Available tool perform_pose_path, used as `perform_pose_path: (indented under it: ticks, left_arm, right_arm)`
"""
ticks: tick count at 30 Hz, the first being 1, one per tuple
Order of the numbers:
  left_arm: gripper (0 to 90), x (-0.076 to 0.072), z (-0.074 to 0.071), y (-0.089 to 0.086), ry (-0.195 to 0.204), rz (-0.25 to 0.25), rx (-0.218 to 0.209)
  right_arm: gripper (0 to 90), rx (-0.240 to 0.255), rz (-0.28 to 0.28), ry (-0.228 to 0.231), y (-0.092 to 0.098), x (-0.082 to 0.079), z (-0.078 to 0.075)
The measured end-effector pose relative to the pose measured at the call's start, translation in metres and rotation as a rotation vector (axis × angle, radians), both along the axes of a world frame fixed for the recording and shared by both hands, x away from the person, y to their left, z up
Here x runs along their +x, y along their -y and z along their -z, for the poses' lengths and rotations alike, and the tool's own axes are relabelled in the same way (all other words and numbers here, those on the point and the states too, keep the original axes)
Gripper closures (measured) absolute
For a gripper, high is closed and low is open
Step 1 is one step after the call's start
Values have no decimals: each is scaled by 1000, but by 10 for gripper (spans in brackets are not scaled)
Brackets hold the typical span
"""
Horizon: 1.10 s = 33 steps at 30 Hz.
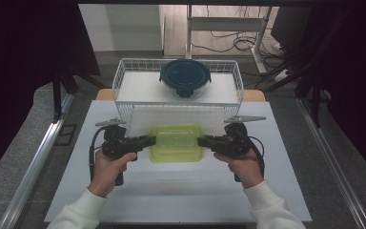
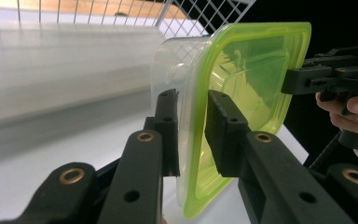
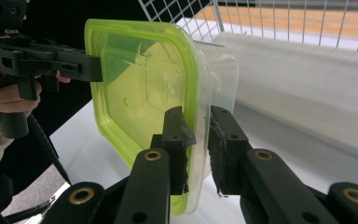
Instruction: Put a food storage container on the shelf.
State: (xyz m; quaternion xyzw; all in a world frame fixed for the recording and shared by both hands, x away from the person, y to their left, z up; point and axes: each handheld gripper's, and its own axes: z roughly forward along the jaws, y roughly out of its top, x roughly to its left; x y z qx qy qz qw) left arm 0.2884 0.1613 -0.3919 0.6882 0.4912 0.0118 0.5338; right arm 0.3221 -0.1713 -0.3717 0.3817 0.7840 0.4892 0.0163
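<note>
No text, label, brand, number or sign can be read anywhere; the green-lidded container (image 1: 177, 142), the dark round lid (image 1: 185, 77) and the wire basket (image 1: 124, 71) all show bare, unmarked surfaces.

A white table (image 1: 181, 191) — a white wire basket (image 1: 124, 81) stands at its far edge.

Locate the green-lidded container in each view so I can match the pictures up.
High view: the green-lidded container sits centre, between the left gripper and right gripper.
Left gripper view: centre-right, on edge.
Right gripper view: centre-left, on edge.
Shared landmark: the white wire basket behind it.
</note>
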Motion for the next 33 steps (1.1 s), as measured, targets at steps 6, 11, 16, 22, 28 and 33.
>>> perform_pose_path:
  ticks: [6, 11, 16, 22, 28, 33]
  left_arm:
    - [752, 3, -21, 0, 38, 2, 9]
    - [752, 6, -35, 0, 63, 0, 22]
    - [752, 13, -51, 0, 82, 2, 23]
    - [751, 24, -66, -1, 97, -6, 13]
    - [753, 34, -75, -2, 95, 5, -4]
    - [753, 41, -86, -2, 105, 7, 2]
  right_arm:
    - [762, 12, -5, 39, 0, 1, -18]
    - [762, 15, -3, 63, 0, 4, -29]
    - [763, 21, 1, 86, 0, 9, -45]
    - [764, 35, 11, 104, 0, 20, -62]
    - [765, 45, 8, 102, 1, 29, -71]
    - [767, 44, 10, 105, 1, 36, -78]
